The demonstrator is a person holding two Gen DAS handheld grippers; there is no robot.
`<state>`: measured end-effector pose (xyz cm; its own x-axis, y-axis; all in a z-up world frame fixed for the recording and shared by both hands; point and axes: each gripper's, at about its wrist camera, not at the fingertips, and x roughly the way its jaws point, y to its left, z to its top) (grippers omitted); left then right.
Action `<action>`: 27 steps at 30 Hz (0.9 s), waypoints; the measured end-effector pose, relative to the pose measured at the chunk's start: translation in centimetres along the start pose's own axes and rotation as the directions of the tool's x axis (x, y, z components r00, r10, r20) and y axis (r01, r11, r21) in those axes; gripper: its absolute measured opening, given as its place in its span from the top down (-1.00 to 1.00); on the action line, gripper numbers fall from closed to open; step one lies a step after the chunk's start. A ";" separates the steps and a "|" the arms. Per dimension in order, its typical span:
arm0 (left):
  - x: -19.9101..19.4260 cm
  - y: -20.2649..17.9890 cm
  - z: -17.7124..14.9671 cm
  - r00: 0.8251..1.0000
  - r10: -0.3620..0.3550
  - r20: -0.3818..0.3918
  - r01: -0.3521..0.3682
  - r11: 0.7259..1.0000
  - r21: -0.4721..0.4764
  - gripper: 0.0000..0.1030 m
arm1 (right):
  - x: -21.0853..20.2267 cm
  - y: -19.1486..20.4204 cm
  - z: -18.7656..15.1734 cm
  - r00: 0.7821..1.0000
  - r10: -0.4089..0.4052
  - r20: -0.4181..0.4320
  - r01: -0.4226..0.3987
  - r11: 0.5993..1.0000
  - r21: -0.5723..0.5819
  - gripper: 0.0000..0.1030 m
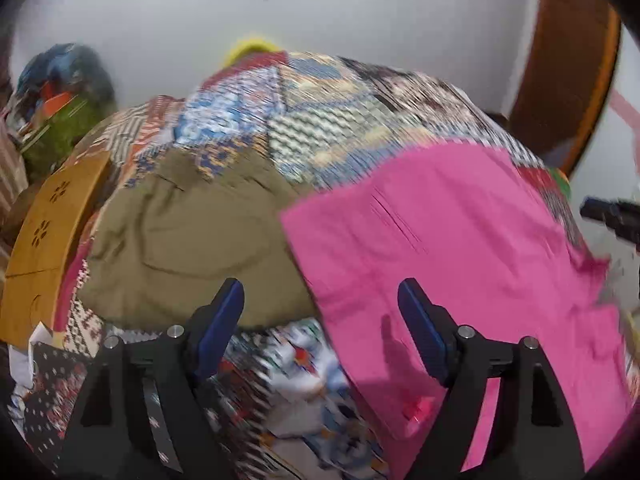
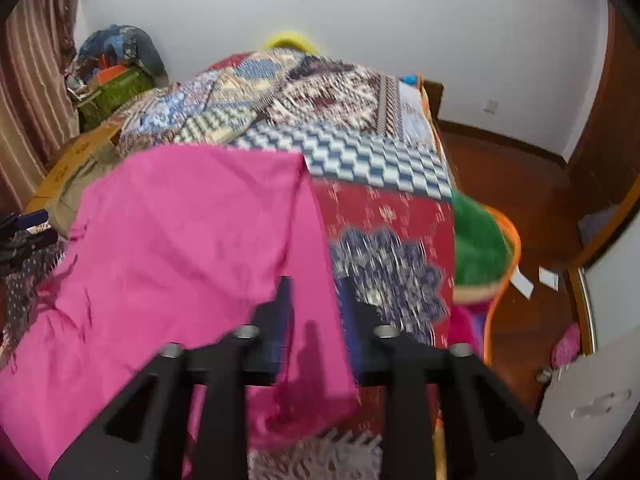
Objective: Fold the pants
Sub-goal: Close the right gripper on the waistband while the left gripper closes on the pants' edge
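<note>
My right gripper (image 2: 316,312) pinches the near edge of the bright pink cotton pants (image 2: 180,240) lying on the patchwork quilt (image 2: 384,216); my left gripper (image 1: 320,308) hovers wide open, empty. I should lift evenly, aligning edges.

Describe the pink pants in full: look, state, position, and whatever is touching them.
The pink pants are a plain, bright pink woven fabric, lightly creased, with a frayed edge on one side. They lie spread over the patchwork quilt, beside an olive-brown garment. The right gripper is shut on their edge, lifting a fold of cloth that drapes between its fingers. The left gripper is open, hovering near the pants' edge without gripping.
</note>
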<state>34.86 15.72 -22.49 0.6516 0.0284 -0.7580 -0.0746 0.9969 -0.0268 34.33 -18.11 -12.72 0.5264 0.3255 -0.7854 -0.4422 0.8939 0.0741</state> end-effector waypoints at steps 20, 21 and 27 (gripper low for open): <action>8.7 1.5 2.9 0.987 -0.126 -0.095 0.125 0.992 -0.018 -0.52 | 8.7 1.4 5.4 0.993 0.071 -0.098 -0.075 0.996 -0.038 -0.07; 8.8 1.6 2.9 0.986 -0.135 -0.094 0.133 0.991 -0.023 -0.52 | 9.1 1.5 5.3 0.992 0.075 -0.100 -0.080 0.996 -0.047 -0.07; 9.4 2.0 3.2 0.966 -0.237 -0.107 0.230 0.970 -0.073 -0.19 | 10.4 1.0 5.5 0.990 0.093 -0.109 -0.095 0.995 -0.014 -0.20</action>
<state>43.30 18.21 -27.61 0.5659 -0.2164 -0.7955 0.0218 0.9685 -0.2480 43.41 -12.16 -17.40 0.4005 0.3715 -0.8376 -0.5002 0.8545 0.1398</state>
